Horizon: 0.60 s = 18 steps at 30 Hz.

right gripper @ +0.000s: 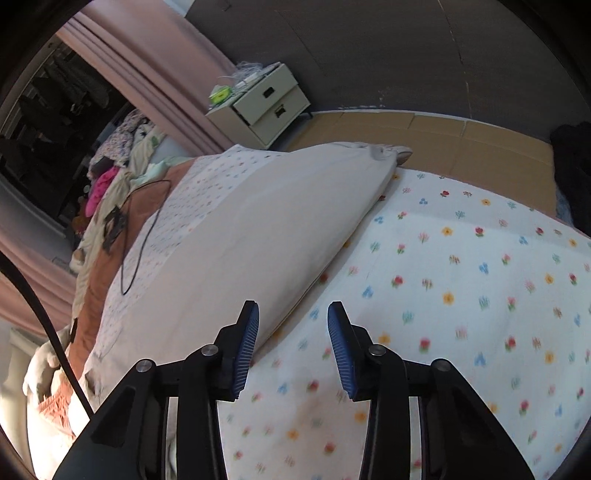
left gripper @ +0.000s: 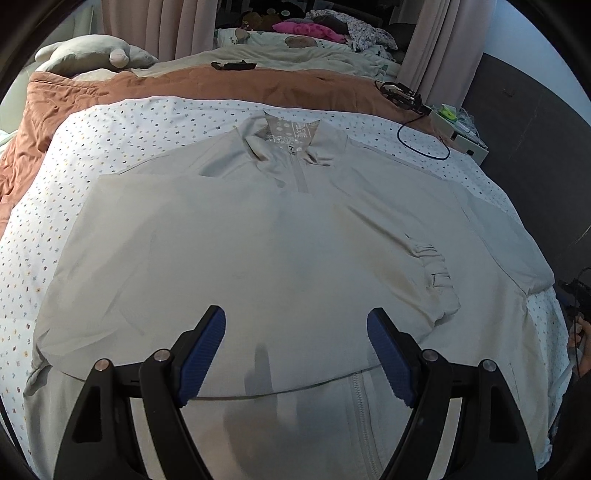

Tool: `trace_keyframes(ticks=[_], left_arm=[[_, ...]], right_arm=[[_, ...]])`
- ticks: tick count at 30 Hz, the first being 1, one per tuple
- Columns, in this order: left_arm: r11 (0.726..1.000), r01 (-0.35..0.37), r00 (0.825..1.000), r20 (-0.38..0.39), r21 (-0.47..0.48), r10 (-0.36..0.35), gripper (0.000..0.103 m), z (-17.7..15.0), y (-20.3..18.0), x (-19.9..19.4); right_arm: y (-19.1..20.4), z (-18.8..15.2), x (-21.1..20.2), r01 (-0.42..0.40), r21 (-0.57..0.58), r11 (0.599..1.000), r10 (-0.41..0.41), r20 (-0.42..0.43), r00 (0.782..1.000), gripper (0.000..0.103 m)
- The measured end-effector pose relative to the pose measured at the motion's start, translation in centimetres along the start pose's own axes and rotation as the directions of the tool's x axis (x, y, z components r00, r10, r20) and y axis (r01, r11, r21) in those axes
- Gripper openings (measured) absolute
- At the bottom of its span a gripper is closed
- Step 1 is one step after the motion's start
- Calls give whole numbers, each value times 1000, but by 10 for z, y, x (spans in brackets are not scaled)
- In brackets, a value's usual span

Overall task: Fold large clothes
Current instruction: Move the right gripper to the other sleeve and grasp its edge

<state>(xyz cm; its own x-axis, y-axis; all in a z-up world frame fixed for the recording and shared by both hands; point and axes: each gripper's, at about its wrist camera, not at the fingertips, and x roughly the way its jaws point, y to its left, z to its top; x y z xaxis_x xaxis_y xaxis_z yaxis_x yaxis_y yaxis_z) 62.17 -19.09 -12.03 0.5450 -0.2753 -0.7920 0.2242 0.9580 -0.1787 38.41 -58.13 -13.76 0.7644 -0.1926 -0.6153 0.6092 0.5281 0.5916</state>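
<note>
Left gripper (left gripper: 295,354) jaws wide over jacket (left gripper: 258,240); right gripper (right gripper: 291,350) jaws narrow, empty; pinch sleeve edge at ten o'clock.

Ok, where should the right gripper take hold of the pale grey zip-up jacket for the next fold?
Probably the pale grey zip-up jacket at its thin side edge, coming in low from the flowered sheet. That edge lies flat and straight, just ahead of the open right gripper, with bare sheet beside it.

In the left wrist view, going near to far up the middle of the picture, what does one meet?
left gripper → grey jacket → flowered sheet → brown blanket → black bracket → pink cloth
</note>
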Motion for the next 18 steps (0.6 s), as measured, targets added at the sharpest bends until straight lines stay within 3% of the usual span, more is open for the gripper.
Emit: trace_keyframes(ticks=[11,15,18], left_arm=[[999,-36,999,-21,-5,36,80,-2,15,16],[999,-44,999,-8,-27,44,80,-3,24,8],[998,-47,999,-2,-33,47,80,-4,30,1]], right_arm=[[-4,24,41,21,65,998,-22,13,1000,36],[2,36,42,36,59,998,-37,30,999,1],[30,42,25,55,-37,998,-51,89,995,0]])
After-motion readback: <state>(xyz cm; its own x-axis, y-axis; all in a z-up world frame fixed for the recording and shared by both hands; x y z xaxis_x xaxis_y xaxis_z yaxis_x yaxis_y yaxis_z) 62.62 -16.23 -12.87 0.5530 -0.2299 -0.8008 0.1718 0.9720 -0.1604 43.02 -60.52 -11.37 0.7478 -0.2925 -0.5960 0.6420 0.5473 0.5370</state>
